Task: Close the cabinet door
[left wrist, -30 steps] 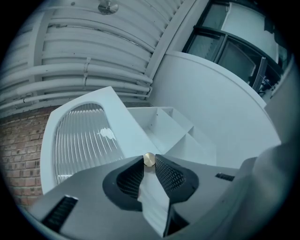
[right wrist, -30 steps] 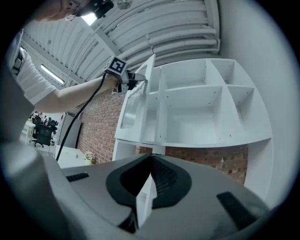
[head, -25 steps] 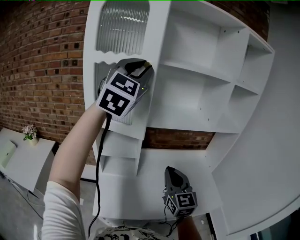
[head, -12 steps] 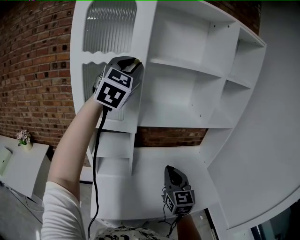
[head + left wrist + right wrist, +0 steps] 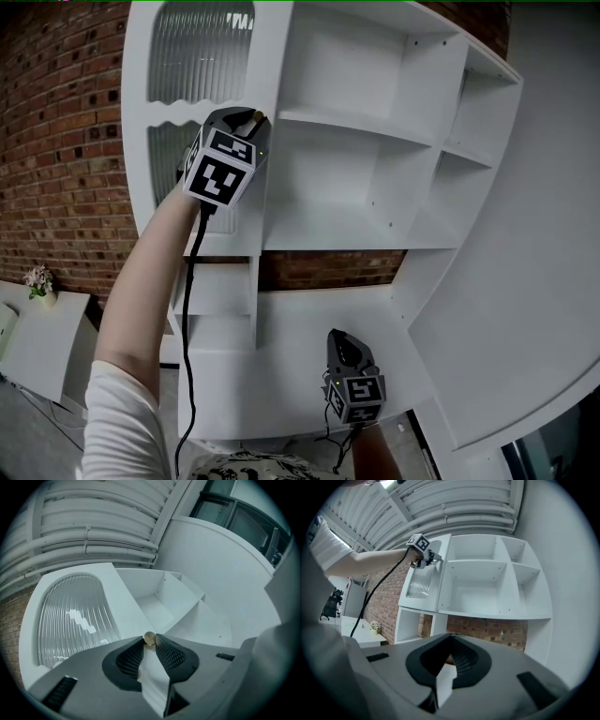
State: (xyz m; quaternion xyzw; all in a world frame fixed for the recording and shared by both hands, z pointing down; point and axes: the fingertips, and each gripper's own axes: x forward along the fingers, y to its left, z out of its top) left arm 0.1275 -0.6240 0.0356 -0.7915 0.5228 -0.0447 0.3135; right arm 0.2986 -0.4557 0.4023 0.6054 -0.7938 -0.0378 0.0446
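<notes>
The white cabinet (image 5: 375,141) has open shelves, and its door (image 5: 274,56) with a ribbed glass pane (image 5: 202,52) stands swung out at the left. My left gripper (image 5: 251,117) is raised to the door's edge and shut on the small brass door knob (image 5: 149,638), which sits between the fingertips. The door's thin edge runs down between the jaws. The right gripper view shows that gripper (image 5: 423,557) at the door (image 5: 423,581). My right gripper (image 5: 339,339) hangs low in front of the cabinet's base, jaws together with nothing in them.
A brick wall (image 5: 66,141) lies behind and left of the cabinet. A low white table with a small flower pot (image 5: 39,279) sits at the lower left. A black cable (image 5: 187,309) hangs from the left gripper. A broad white curved panel (image 5: 525,281) fills the right side.
In the head view, the left gripper with the knob and the door has drifted left; the cabinet has slid left too. The right gripper stays low, almost where it was.
</notes>
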